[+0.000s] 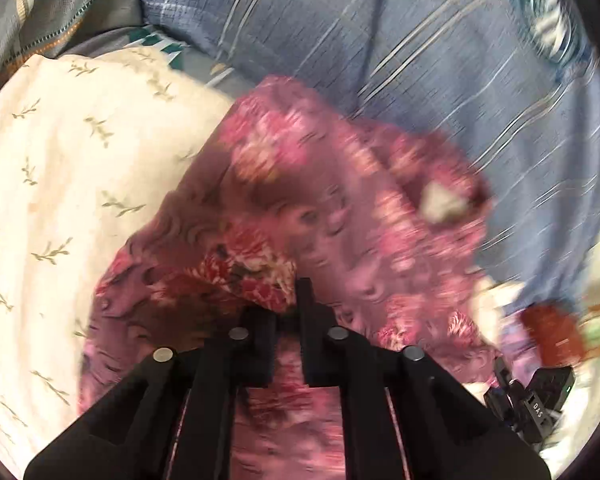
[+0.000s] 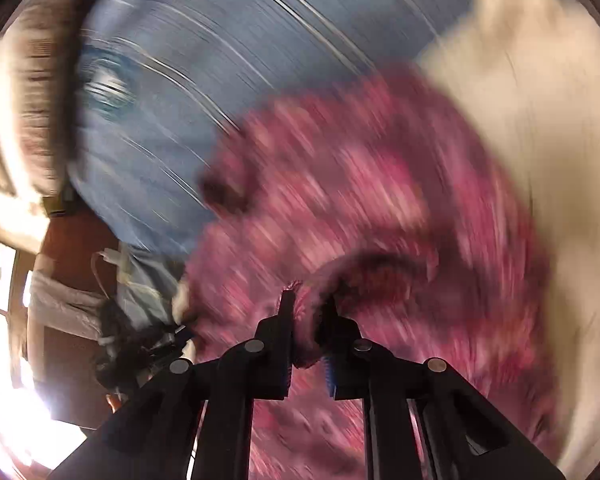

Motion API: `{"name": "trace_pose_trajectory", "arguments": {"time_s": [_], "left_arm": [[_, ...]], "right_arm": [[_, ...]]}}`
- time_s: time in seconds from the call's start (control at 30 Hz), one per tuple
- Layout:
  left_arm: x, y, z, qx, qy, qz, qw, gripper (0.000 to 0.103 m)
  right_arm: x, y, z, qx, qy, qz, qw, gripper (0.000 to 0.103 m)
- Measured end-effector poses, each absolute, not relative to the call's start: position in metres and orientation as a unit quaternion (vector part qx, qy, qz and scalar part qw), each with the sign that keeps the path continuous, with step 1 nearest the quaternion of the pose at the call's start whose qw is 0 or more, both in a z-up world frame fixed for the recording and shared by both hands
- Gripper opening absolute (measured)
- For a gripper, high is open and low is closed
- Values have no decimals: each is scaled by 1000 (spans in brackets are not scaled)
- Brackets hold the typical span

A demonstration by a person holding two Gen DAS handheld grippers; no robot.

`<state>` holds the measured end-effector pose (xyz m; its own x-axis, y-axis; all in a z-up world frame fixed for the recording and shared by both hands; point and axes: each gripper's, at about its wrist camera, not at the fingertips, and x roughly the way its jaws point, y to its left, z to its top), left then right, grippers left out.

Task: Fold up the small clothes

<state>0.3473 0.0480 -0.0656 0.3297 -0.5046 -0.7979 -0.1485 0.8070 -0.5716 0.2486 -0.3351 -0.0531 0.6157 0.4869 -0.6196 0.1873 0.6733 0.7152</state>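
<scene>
Left wrist view. My left gripper (image 1: 286,300) enters from 6 o'clock; its jaws are pinching a bunched fold of the pink floral garment (image 1: 340,208). The garment spreads from the jaws toward 1 o'clock, draped over a cream leaf-print cloth (image 1: 60,168) at 9 o'clock and a blue striped bedsheet (image 1: 380,40) that fills the field from 12 to 3 o'clock. A pale tag (image 1: 444,202) shows on the garment at 2 o'clock. My right gripper (image 1: 536,404) appears at 4 o'clock, beside the garment's edge. The right half of this view is motion-blurred.

Right wrist view. My right gripper (image 2: 308,320) enters from 6 o'clock; its jaws are pinching a rolled edge of the pink floral garment (image 2: 360,184), which fills the centre. The blue striped bedsheet (image 2: 220,40) lies at 11 o'clock, the cream leaf-print cloth (image 2: 540,100) at 2 o'clock. My left gripper (image 2: 140,344) is a dark blur at 8 o'clock. The whole view is heavily motion-blurred.
</scene>
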Motion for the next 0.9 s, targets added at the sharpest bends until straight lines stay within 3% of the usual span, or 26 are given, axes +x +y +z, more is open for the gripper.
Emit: {"name": "trace_pose_trajectory", "arguments": {"time_s": [0.07, 0.13, 0.27, 0.37, 0.47, 0.5, 0.53, 0.63, 0.67, 0.7, 0.73, 0.83, 0.9], "left_arm": [[338, 50, -52, -287, 542, -127, 780, 8], [329, 45, -59, -279, 547, -131, 778, 8], [313, 38, -93, -254, 580, -129, 764, 9], [304, 48, -85, -268, 566, -140, 767, 9], [290, 65, -62, -276, 527, -148, 790, 23], [289, 69, -59, -276, 517, -147, 797, 44], [290, 72, -57, -276, 512, -140, 801, 66], [305, 69, -66, -272, 527, -112, 797, 68], [310, 67, -71, -271, 540, -107, 789, 68], [313, 63, -75, -272, 546, -102, 786, 66], [314, 64, -77, -268, 547, -95, 788, 66], [316, 61, -88, -240, 557, -67, 792, 65], [317, 62, -96, -238, 563, -62, 789, 64]], "right_arm": [[247, -345, -9, 351, 359, 96, 860, 11], [253, -352, -6, 329, 361, 83, 869, 11], [261, -355, -70, 295, 447, 44, 843, 12], [248, -361, -106, 335, 464, 37, 819, 17], [237, -370, -98, 366, 441, 43, 818, 36], [234, -375, -92, 373, 427, 41, 823, 48], [232, -378, -88, 379, 414, 37, 827, 52], [243, -381, -89, 389, 407, 25, 826, 56], [252, -378, -95, 386, 423, 27, 819, 51], [258, -377, -98, 377, 438, 23, 816, 21], [262, -375, -95, 361, 444, 20, 820, 4], [258, -372, -64, 300, 396, 17, 868, 6], [266, -373, -75, 264, 428, -12, 865, 7]]}}
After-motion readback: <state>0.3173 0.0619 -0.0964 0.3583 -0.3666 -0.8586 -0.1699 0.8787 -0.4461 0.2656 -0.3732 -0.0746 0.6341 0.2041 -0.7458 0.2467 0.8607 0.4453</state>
